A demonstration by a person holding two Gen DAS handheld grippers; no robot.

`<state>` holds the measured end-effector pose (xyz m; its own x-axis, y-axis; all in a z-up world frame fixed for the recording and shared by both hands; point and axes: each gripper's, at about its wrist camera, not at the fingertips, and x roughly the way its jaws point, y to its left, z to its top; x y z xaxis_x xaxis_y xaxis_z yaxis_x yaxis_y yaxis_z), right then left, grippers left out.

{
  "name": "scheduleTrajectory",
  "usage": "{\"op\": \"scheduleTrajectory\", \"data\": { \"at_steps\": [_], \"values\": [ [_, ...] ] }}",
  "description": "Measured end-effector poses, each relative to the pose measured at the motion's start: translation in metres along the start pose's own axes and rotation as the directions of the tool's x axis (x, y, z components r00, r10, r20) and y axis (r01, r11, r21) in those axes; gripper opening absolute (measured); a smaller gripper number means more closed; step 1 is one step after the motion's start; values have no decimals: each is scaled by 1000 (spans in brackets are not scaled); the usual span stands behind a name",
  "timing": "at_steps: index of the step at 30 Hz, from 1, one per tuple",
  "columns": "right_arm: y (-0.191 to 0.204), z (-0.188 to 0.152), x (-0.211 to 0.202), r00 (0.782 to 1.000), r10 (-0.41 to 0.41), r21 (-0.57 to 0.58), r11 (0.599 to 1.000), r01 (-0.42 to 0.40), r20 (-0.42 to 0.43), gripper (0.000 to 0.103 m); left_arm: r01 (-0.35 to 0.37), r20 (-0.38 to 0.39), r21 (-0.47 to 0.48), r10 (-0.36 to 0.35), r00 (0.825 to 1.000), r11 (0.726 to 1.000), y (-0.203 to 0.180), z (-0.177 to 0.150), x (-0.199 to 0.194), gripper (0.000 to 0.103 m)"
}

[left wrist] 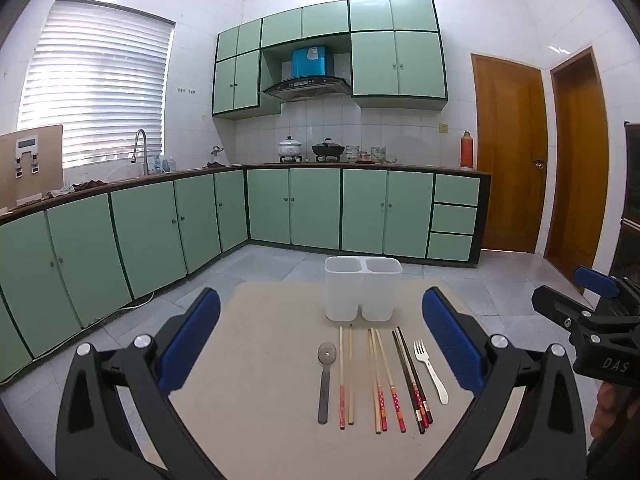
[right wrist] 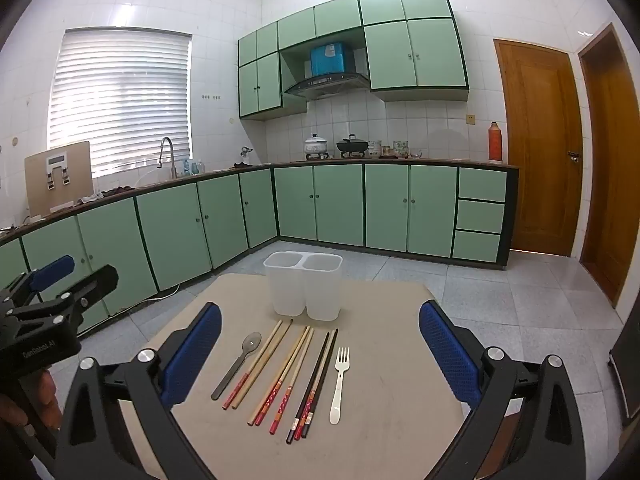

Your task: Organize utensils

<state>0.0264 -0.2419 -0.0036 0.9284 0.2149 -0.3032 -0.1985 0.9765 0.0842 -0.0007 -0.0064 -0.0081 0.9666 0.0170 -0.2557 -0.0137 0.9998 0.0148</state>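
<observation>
**Utensils in a row, both grippers wide and empty**

Your left gripper (left wrist: 320,344) and right gripper (right wrist: 320,352) both hover over the near edge of the desk (left wrist: 256,420), fingers (left wrist: 192,340) spread to their widest, nothing between them.

The utensils lie side by side, just in front of the two-compartment holder (left wrist: 362,292): spoon (left wrist: 325,380) leftmost, then three pairs of chopsticks (left wrist: 384,380), with the fork (right wrist: 340,384) rightmost. Every long axis runs away from you, toward the holder, handles nearest you.

Judgement: the spoon sits nearer your left gripper and the fork nearer your right. Your fingers close across that axis, so approach straight ahead and downward.
</observation>
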Motion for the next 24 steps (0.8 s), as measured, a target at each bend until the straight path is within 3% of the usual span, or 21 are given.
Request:
{"op": "scheduleTrajectory", "data": {
  "at_steps": [24],
  "values": [
    [0,0,-1,1000,0,-2,1000,0,3,97,-1,4,0,1,1000,1000,1,3,-3,98]
  ]
}}
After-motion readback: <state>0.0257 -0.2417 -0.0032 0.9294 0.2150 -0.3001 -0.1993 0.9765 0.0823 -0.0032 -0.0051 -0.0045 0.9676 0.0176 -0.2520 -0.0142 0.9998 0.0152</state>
